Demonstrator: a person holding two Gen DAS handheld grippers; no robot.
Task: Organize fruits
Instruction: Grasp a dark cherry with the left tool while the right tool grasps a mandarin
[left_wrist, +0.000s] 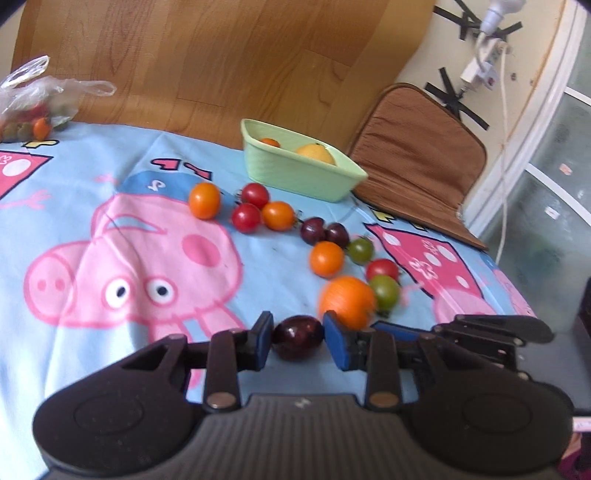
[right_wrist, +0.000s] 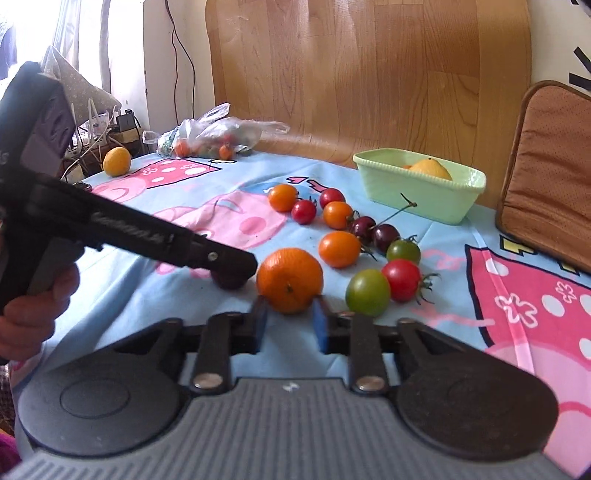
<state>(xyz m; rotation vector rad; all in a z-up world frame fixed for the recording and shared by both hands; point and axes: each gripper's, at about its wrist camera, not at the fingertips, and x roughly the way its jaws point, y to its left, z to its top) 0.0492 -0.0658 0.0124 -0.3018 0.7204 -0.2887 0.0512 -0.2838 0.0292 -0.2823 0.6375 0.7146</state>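
My left gripper (left_wrist: 298, 338) is shut on a dark purple plum (left_wrist: 297, 336) just above the blue cartoon cloth; it also shows from the side in the right wrist view (right_wrist: 236, 271). My right gripper (right_wrist: 290, 323) is shut on a big orange (right_wrist: 290, 279), which shows in the left wrist view (left_wrist: 347, 301). Loose cherry tomatoes, orange (right_wrist: 339, 249), red (right_wrist: 401, 279) and green (right_wrist: 368, 291), and two dark cherries (right_wrist: 385, 236) lie on the cloth. A pale green basket (right_wrist: 421, 190) at the back holds a yellow fruit (right_wrist: 431, 168).
A plastic bag of small fruits (right_wrist: 210, 138) and a yellow fruit (right_wrist: 116, 161) sit at the far left of the cloth. A brown cushion (right_wrist: 550, 166) leans at the right. A wooden board (right_wrist: 369, 74) stands behind. Cables and plugs lie off the left edge.
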